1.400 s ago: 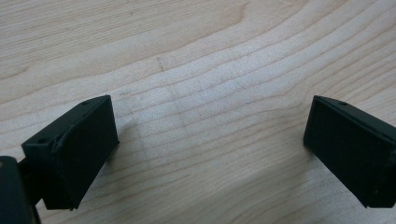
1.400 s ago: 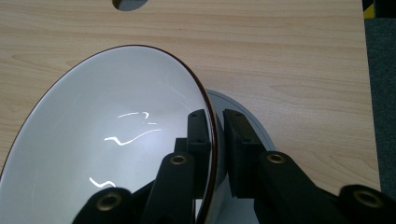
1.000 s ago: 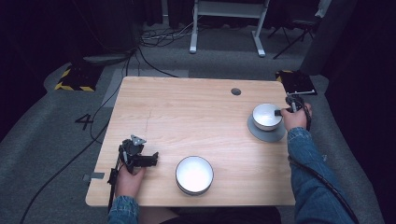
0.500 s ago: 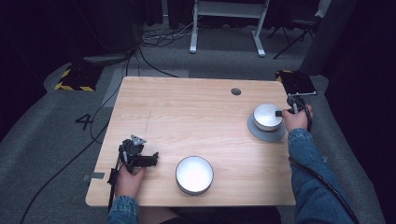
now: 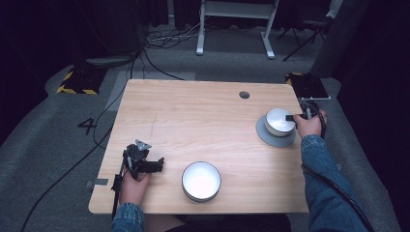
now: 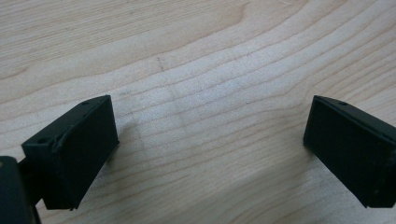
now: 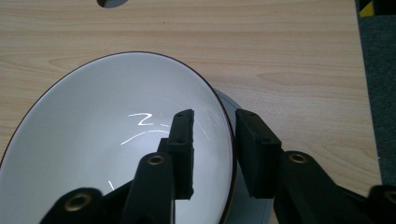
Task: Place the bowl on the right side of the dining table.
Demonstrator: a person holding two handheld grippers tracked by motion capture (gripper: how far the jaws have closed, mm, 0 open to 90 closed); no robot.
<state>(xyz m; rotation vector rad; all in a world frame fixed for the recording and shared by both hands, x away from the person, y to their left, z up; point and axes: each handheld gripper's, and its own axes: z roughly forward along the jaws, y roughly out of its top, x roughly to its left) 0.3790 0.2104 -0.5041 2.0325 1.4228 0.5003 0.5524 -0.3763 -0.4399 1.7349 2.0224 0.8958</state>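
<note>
Pale grained wooden table [image 5: 193, 121], glossy round white bowl [image 7: 107, 154], flat grey plate [image 5: 263, 135].

A white bowl [image 5: 279, 121] with a thin dark rim stands upright on a grey plate [image 5: 270, 139] at the right of the high view. The plate lies flat on the wooden table, near its right edge.

The glossy white bowl [image 7: 107, 154] sits on a matt grey plate [image 5: 265, 134] on the smooth pale wood-grain table [image 5: 193, 116].
</note>
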